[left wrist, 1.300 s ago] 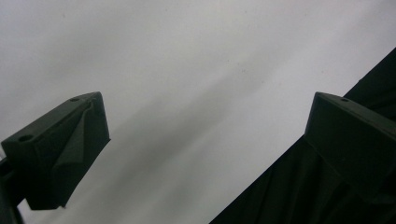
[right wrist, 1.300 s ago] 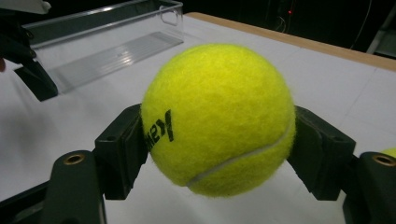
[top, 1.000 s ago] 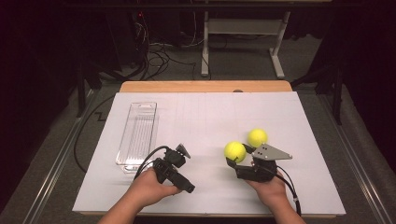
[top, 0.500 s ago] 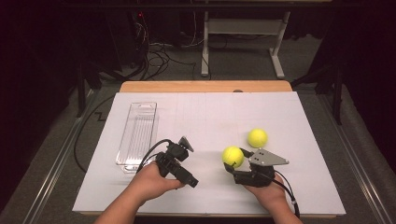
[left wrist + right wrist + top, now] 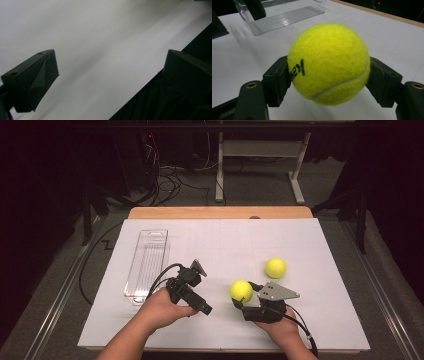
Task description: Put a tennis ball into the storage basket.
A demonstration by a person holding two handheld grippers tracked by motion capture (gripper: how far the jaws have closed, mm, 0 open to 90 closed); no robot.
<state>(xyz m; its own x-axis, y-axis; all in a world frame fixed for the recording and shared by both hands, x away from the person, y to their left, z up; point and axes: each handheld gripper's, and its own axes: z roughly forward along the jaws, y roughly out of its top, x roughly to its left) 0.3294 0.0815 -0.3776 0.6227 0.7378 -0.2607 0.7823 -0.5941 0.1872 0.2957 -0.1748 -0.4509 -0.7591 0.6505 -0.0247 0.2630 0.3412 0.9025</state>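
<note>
Right claw (image 5: 239,296) clamped on a tennis ball (image 5: 241,291), held just above the white table (image 5: 310,320) near its front edge. Left claw (image 5: 110,82) wide open, empty; second ball (image 5: 275,268) sits apart behind, clear tray (image 5: 146,265) at left.

Held tennis ball (image 5: 241,291): yellow-green felt, white seam, black lettering on one side (seen sideways in the right gripper view (image 5: 329,64)). Clamped at its two flanks between black pads, lower centre of the high view, bottom clear of the white sheet. Second tennis ball (image 5: 275,268): same colour, resting free on the sheet, up-right of the first, apart.
</note>
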